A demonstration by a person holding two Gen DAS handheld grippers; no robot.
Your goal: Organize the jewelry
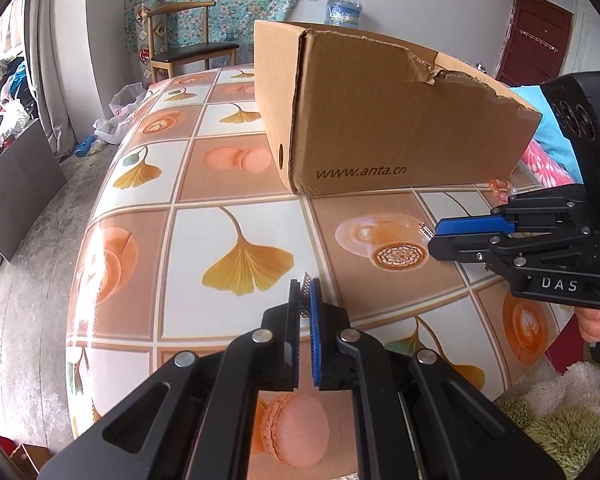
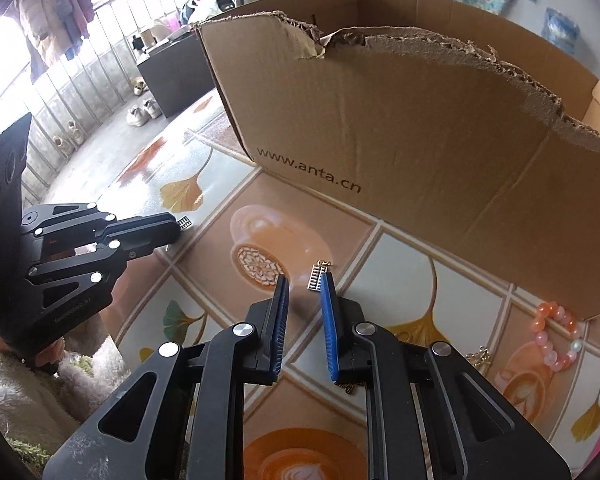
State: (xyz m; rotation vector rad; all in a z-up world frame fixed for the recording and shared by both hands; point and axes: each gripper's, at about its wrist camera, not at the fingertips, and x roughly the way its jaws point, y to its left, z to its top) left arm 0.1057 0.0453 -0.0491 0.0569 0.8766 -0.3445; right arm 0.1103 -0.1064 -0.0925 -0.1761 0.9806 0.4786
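A: What's the biggest thing here?
B: The worktop [image 1: 236,184], under a cloth printed with ginkgo leaves, macarons and coffee cups. On it stands a torn box [image 1: 400,120], open at the top, with a web address printed along its near side.

A: And the grippers?
B: The left gripper [image 1: 305,292] has its jaws clenched on a small silver earring [image 1: 306,294], a ladder-like strip of tiny bars whose tip pokes out past the pads. The right gripper [image 2: 304,292] has its jaws parted a little. A second earring [image 2: 317,278] of the same kind stands beside the inner face of one blue pad [image 2: 329,312], leaning on it or close to it. The opposite pad is clear of it, so nothing is pinched.

A: Where do they sit against the box?
B: Both are in front of its printed side, above the coffee-cup squares, with the two grippers near each other.

A: Any other jewelry?
B: A bracelet [image 2: 558,334] of orange and pink beads lies on the worktop by the box's corner. A bit of gold chain [image 2: 478,357] shows just beside the right gripper's linkage.
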